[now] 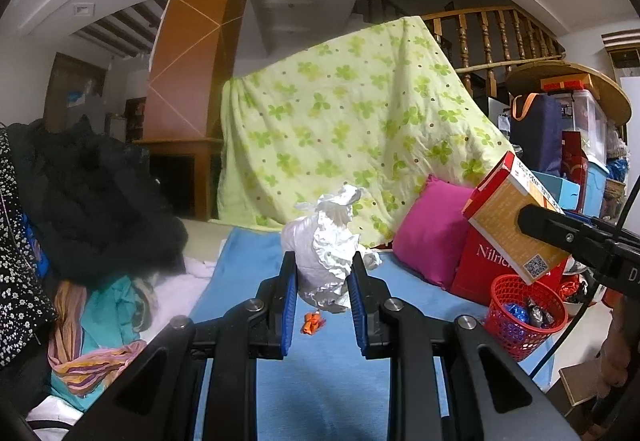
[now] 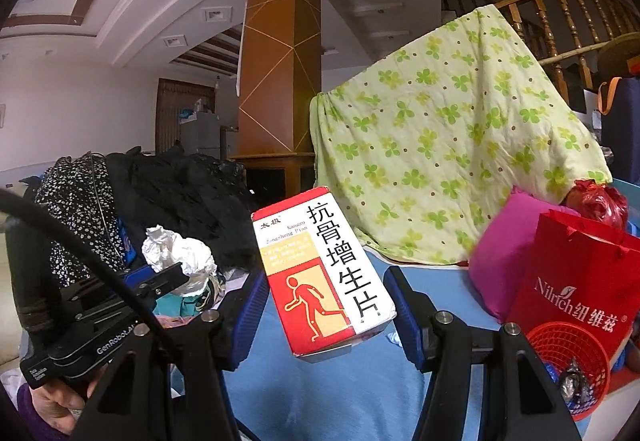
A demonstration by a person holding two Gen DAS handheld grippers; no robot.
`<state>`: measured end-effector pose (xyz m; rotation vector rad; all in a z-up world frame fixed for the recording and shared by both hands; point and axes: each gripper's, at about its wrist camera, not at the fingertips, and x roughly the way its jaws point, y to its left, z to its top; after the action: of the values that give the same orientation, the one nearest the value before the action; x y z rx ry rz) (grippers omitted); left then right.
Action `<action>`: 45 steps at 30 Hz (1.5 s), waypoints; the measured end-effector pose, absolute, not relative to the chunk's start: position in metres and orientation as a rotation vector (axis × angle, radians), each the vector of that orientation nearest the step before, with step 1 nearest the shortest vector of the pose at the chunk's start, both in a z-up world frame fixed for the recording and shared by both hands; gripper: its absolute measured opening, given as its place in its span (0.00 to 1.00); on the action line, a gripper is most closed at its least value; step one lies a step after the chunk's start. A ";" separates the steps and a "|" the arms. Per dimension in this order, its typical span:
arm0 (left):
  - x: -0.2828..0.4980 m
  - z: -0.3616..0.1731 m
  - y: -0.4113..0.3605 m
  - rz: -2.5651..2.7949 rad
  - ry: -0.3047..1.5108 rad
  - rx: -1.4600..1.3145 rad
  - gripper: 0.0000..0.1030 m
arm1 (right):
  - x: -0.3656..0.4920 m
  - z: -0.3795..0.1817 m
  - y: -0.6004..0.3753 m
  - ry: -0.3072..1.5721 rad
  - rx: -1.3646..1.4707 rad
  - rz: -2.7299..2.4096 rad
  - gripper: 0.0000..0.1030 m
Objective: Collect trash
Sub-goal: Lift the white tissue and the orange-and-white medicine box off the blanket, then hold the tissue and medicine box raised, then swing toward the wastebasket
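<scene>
My left gripper (image 1: 323, 277) is shut on a crumpled white paper wad (image 1: 326, 241) and holds it above the blue cloth (image 1: 320, 381); the wad also shows in the right wrist view (image 2: 180, 253). My right gripper (image 2: 328, 305) is shut on a red and white medicine box (image 2: 324, 273) and holds it tilted in the air; the box also shows in the left wrist view (image 1: 516, 217), above the red mesh basket (image 1: 524, 317). A small orange wrapper (image 1: 313, 322) lies on the blue cloth below the wad.
The red basket (image 2: 568, 357) holds foil wrappers. A red paper bag (image 2: 576, 281) and a pink cushion (image 1: 432, 229) stand behind it. A green flowered sheet (image 1: 352, 129) covers furniture at the back. Dark clothes (image 1: 88, 193) and coloured cloths pile up on the left.
</scene>
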<state>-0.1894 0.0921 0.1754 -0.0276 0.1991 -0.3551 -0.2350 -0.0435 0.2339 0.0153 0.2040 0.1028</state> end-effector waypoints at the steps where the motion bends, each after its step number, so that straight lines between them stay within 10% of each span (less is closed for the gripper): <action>1: -0.190 0.175 0.090 -0.357 0.201 -0.025 0.25 | -0.235 0.234 -0.044 0.204 0.015 0.102 0.60; 45: -0.218 0.195 -0.015 -0.472 0.186 0.118 0.25 | -0.301 0.224 -0.176 0.149 0.173 -0.087 0.60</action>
<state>-0.2181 -0.0155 0.1950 0.1177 0.1861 -0.4723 -0.3014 -0.1757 0.2243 0.1727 0.1495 -0.0873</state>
